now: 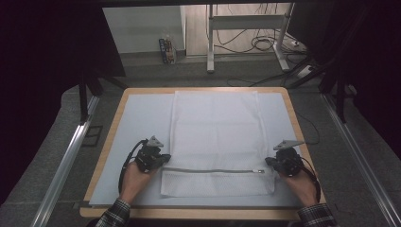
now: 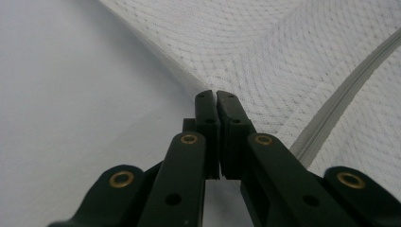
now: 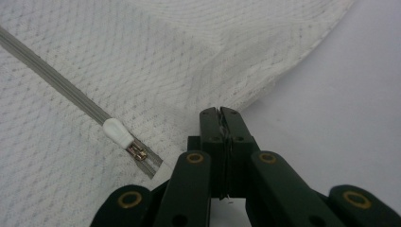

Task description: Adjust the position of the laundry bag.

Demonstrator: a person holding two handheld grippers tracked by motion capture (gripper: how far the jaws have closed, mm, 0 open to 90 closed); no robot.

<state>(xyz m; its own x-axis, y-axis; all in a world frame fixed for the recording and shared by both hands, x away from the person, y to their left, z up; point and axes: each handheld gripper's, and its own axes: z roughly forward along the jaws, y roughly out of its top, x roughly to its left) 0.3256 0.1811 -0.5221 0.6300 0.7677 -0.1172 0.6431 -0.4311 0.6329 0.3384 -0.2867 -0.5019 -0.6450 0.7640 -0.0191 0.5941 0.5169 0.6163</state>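
Observation:
A white mesh bag (image 1: 215, 127) lies flat on the pale mat (image 1: 137, 123), with a grey zipper (image 1: 213, 170) running across its near end. The white zipper pull (image 1: 259, 171) sits at the right end of the zipper. My left gripper (image 1: 167, 158) is at the bag's left edge, level with the zipper. In the left gripper view its tips (image 2: 216, 94) are shut where a ridge of mesh (image 2: 265, 56) rises to them. My right gripper (image 1: 268, 161) is at the right edge. Its tips (image 3: 220, 111) are shut on the mesh hem, just beside the pull (image 3: 118, 132).
The mat covers a wooden table (image 1: 111, 142) with a narrow rim. Metal rails (image 1: 71, 156) run along both sides of the table. Beyond the far edge stand desk legs (image 1: 210, 42) and loose cables (image 1: 260, 42) on the floor.

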